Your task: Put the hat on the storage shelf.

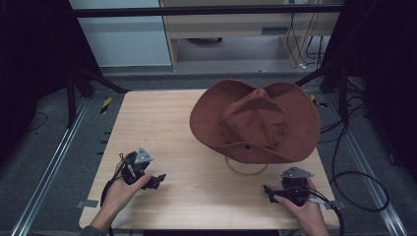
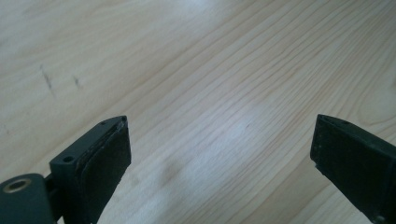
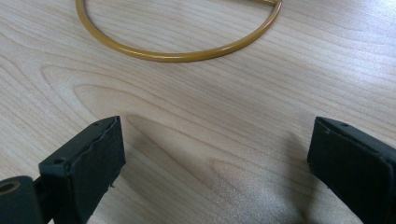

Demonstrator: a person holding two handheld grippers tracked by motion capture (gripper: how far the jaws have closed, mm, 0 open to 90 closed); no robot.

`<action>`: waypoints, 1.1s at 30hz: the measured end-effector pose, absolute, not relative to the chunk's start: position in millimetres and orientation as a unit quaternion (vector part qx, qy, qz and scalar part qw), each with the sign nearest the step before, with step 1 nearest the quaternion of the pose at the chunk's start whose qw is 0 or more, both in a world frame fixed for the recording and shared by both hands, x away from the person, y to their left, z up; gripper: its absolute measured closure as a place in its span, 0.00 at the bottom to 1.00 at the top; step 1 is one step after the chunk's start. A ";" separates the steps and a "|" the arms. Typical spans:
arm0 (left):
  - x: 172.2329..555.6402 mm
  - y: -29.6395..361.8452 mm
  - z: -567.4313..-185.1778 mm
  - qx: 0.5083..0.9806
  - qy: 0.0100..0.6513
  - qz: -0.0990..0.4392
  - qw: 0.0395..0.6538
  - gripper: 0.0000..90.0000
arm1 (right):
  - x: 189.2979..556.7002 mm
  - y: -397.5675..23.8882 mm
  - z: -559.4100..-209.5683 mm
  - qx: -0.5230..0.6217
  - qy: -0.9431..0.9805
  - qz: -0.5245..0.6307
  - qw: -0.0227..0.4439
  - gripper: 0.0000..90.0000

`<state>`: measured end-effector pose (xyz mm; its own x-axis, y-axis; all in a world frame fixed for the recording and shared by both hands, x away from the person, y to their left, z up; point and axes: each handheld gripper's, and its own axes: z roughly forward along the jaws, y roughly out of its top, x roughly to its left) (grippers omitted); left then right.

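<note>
Big rust-brown suede wide-brimmed hat [image 1: 255, 120] sits crown-up toward the far right corner of the light wooden tabletop [image 1: 196, 196], perched on a yellow-brown ring stand [image 3: 177, 55]. Long axis runs left-right. Left gripper [image 1: 158, 180] and right gripper [image 1: 267, 190] sit near the front edge, jaws wide, holding nothing.

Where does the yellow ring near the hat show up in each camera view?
High view: the yellow ring lies at centre-right, partly under the brown hat's near brim.
Left gripper view: not in it.
Right gripper view: the ring curves across the top.
Shared landmark: the wooden table.
</note>
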<state>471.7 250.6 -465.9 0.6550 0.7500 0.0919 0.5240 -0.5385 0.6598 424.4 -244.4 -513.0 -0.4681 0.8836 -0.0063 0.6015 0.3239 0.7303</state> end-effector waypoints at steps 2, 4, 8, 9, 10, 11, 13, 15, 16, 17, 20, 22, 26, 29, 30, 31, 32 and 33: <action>470.8 257.1 -472.8 0.852 0.382 0.188 0.304 0.05 | 424.4 -244.4 -513.0 0.472 0.787 0.339 0.208 0.05; 470.8 263.8 -478.2 0.845 0.395 0.188 0.307 0.05 | 424.3 -244.4 -513.0 0.472 0.787 0.339 0.208 0.05; 470.5 273.8 -483.6 0.834 0.411 0.191 0.316 0.05 | 424.4 -244.4 -513.0 0.472 0.787 0.339 0.208 0.05; 470.6 275.9 -484.0 0.834 0.411 0.191 0.315 0.05 | 424.4 -244.4 -513.0 0.472 0.786 0.339 0.208 0.05; 470.4 277.2 -484.6 0.831 0.414 0.193 0.318 0.04 | 424.4 -244.4 -513.0 0.472 0.786 0.339 0.208 0.05; 470.4 278.6 -485.3 0.830 0.415 0.195 0.318 0.04 | 424.4 -244.4 -513.0 0.472 0.786 0.340 0.208 0.05; 470.5 281.5 -486.6 0.828 0.418 0.196 0.320 0.04 | 424.4 -244.4 -513.0 0.472 0.787 0.340 0.208 0.05; 470.8 284.2 -488.5 0.826 0.420 0.194 0.321 0.04 | 424.4 -244.4 -513.0 0.472 0.787 0.340 0.208 0.05; 471.1 285.4 -489.7 0.826 0.422 0.195 0.319 0.04 | 424.4 -244.4 -513.0 0.472 0.787 0.340 0.208 0.05; 471.6 286.5 -491.6 0.825 0.425 0.193 0.318 0.04 | 424.4 -244.4 -513.0 0.472 0.787 0.339 0.208 0.05; 472.8 288.4 -495.9 0.825 0.430 0.189 0.315 0.04 | 424.4 -244.4 -513.0 0.472 0.787 0.340 0.208 0.05; 473.2 289.1 -498.1 0.824 0.432 0.189 0.314 0.04 | 424.4 -244.4 -513.0 0.472 0.787 0.339 0.208 0.05; 473.8 290.7 -503.8 0.822 0.437 0.185 0.315 0.02 | 424.4 -244.4 -513.0 0.472 0.787 0.340 0.208 0.05; 473.6 292.0 -505.0 0.820 0.438 0.186 0.319 0.01 | 424.4 -244.4 -513.0 0.472 0.786 0.340 0.208 0.05; 473.3 292.1 -505.6 0.818 0.439 0.187 0.321 0.01 | 424.4 -244.4 -513.0 0.472 0.787 0.340 0.208 0.05; 473.3 292.5 -506.4 0.817 0.438 0.190 0.324 0.00 | 424.4 -244.4 -513.0 0.472 0.787 0.340 0.208 0.05; 472.9 292.9 -507.7 0.814 0.438 0.191 0.330 0.00 | 424.4 -244.4 -513.0 0.472 0.787 0.340 0.208 0.05; 472.4 293.2 -508.8 0.811 0.439 0.193 0.335 0.00 | 424.4 -244.4 -513.0 0.472 0.787 0.340 0.208 0.05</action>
<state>472.4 293.2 -508.8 0.5406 0.8411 0.0182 0.5830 -0.3901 0.7127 424.4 -244.4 -513.0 -0.4678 0.8838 -0.0064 0.6015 0.3236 0.7304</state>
